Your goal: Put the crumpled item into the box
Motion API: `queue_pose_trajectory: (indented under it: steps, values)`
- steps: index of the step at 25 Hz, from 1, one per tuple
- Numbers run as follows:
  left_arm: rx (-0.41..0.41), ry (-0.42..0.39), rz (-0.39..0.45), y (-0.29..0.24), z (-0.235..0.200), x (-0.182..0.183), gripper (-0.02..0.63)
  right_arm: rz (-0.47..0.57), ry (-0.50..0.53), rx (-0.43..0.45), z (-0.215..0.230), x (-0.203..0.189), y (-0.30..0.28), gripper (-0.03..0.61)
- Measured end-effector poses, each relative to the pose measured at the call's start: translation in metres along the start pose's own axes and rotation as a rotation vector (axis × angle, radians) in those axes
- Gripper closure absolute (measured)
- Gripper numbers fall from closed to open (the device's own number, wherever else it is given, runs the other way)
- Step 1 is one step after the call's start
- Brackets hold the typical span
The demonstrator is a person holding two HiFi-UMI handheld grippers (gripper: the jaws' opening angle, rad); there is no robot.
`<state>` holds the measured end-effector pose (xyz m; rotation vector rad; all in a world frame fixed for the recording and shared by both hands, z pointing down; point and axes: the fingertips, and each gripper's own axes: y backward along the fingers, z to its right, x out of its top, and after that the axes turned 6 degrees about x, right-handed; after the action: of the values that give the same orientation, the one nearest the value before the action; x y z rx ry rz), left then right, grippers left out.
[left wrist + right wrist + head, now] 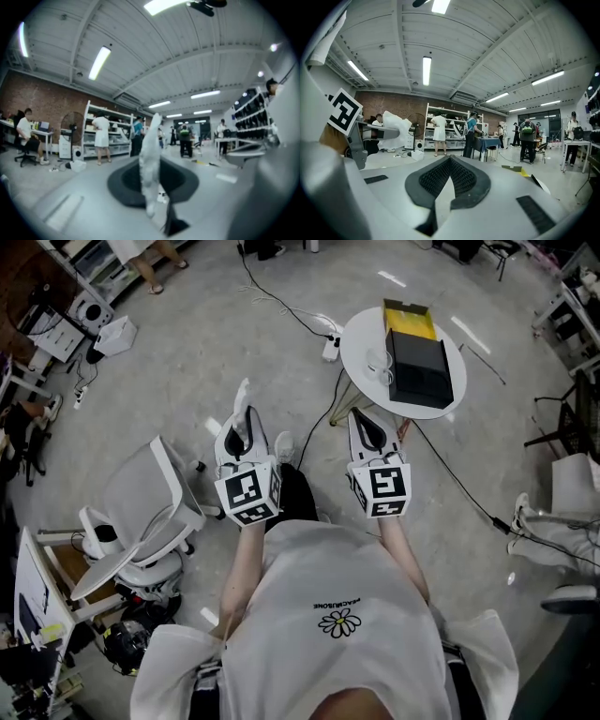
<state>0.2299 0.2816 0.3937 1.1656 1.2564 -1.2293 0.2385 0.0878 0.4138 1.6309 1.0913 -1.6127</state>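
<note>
Left gripper (242, 423): jaws nearly together, pinching the crumpled white paper (150, 154) upright, which looks like a grip for carrying it.
Right gripper (366, 425): jaws closed with nothing in them, so probably free to steady the box.
Black box (419, 367): yellow flap open, on the round table (361, 357) ahead of both grippers and well apart from the paper.
Count: one paper, one box, two grippers.

Your left gripper (241, 427) has a smooth, matt grey plastic shell. The crumpled item (151, 159) looks like rough white paper. Your right gripper (449, 161) has ribbed black pads (433, 177). The floor (234, 343) is glossy concrete.
</note>
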Motion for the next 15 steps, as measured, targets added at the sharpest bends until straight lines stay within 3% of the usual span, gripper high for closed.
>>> queue_pose_trajectory:
  steps: [6,11,15]
  values:
    - [-0.046,0.001,0.021,-0.057,0.015,0.004,0.568,0.019,0.022,-0.040,0.036,0.008,-0.033,0.580]
    - [-0.082,-0.001,0.014,-0.116,0.016,0.009,0.568,0.036,-0.058,-0.089,0.069,0.014,-0.074,0.580]
    - [-0.120,0.005,0.006,-0.172,0.012,0.015,0.568,0.044,-0.064,-0.147,0.097,0.026,-0.115,0.580]
